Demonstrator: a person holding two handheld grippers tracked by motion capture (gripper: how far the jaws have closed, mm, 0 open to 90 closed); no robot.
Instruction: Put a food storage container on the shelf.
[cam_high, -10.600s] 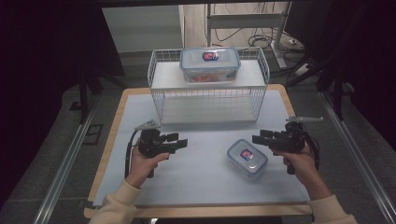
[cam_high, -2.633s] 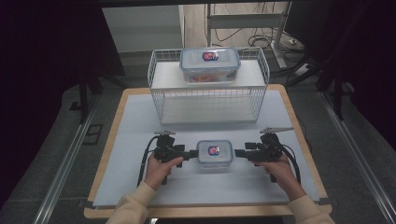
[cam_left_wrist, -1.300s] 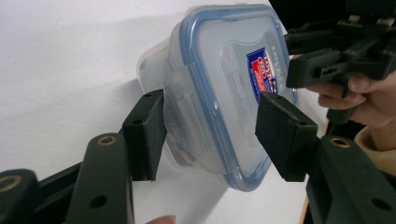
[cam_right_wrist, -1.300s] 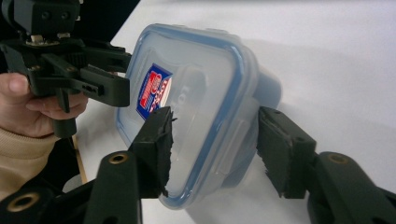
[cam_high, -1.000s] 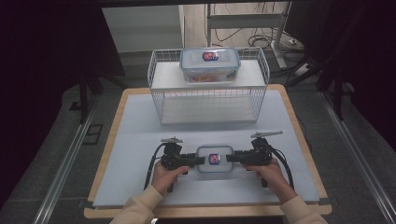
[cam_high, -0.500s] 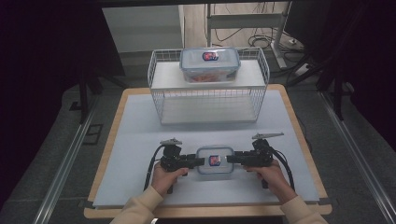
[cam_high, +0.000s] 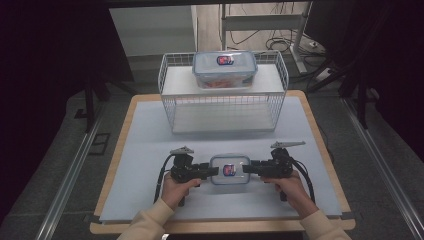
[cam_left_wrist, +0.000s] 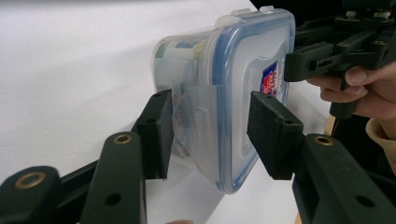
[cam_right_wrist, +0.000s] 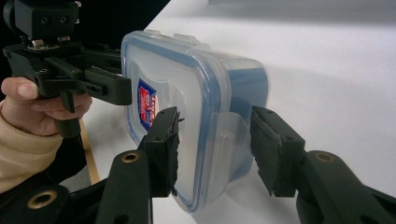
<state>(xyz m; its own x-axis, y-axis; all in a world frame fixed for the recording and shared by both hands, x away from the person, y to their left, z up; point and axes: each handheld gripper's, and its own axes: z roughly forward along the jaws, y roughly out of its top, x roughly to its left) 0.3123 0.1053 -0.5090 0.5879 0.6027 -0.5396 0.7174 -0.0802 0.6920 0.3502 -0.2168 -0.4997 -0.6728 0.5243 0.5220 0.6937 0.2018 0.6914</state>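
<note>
Box: small lidded container (cam_high: 229, 169) near the worktop's (cam_high: 150, 150) front edge, long axis front-to-back.
Left tongs (cam_high: 214, 171): astride its left clip, not clamped.
Right tongs (cam_high: 247, 169): astride its right clip, not clamped.
Nearness: both equal.

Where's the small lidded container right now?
In the high view, the small container sits at the table's near middle, between the left gripper and right gripper.
</note>
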